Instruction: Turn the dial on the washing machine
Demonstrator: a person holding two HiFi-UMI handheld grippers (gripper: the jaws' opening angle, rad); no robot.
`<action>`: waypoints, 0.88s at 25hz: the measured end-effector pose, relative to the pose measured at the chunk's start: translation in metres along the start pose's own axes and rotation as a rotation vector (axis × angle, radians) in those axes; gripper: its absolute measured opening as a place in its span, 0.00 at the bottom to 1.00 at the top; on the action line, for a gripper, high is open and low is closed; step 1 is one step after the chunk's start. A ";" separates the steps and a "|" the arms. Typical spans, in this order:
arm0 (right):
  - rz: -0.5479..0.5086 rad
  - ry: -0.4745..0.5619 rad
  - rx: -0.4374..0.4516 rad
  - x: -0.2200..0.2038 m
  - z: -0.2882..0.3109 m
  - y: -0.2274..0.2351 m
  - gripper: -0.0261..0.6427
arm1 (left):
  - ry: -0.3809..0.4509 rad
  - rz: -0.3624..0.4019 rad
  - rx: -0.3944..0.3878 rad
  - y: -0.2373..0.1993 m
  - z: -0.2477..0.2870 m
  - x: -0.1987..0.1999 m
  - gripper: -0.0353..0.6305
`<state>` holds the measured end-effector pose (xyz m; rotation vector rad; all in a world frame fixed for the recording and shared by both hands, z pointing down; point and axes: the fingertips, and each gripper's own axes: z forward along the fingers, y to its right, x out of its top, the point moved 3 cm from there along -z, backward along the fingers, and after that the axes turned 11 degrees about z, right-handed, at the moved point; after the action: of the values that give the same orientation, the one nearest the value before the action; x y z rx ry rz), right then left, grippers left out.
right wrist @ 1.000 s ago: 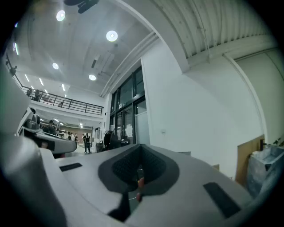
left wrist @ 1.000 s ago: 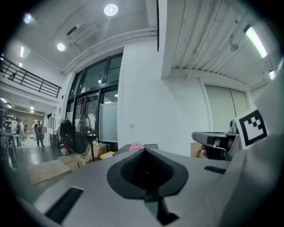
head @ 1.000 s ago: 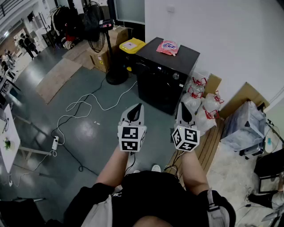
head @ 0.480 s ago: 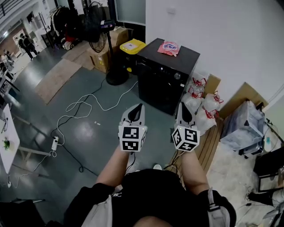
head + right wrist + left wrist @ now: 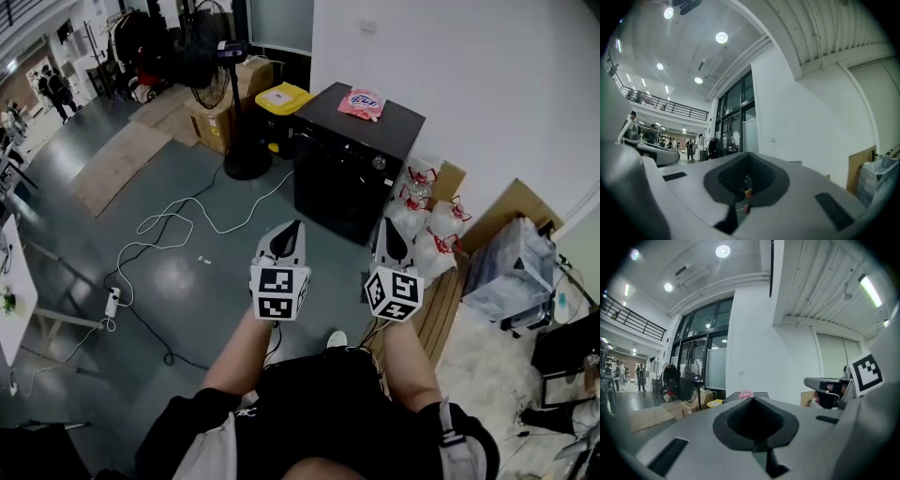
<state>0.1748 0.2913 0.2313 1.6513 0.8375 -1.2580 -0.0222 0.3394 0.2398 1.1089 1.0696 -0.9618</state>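
Room: grey floor (image 5: 178, 281) strewn with cables (image 5: 167, 223), white wall (image 5: 487, 84) at upper right.
Dial (image 5: 379, 162): small round knob, top right of the black washing machine (image 5: 337, 187) front, upper centre of frame.
Handling: probably rigid, with light clicks; pinch across its rim.
Fingers: left gripper (image 5: 294, 227) and right gripper (image 5: 386, 225) both have jaws pressed together, nothing between them.
Gap: the dial is well apart, up-frame of the right tips.
Nearby: pink packet (image 5: 361, 101) on the lid.
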 end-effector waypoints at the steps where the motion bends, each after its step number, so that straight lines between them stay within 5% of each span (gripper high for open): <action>1: -0.001 -0.001 -0.003 -0.001 0.001 0.000 0.04 | -0.003 0.001 0.000 -0.001 0.001 -0.002 0.07; 22: 0.038 -0.023 -0.018 -0.037 0.133 0.056 0.04 | -0.029 0.031 0.018 -0.040 0.132 -0.020 0.07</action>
<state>0.1646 0.1468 0.2664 1.6285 0.7982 -1.2377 -0.0426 0.2040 0.2650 1.1198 1.0190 -0.9626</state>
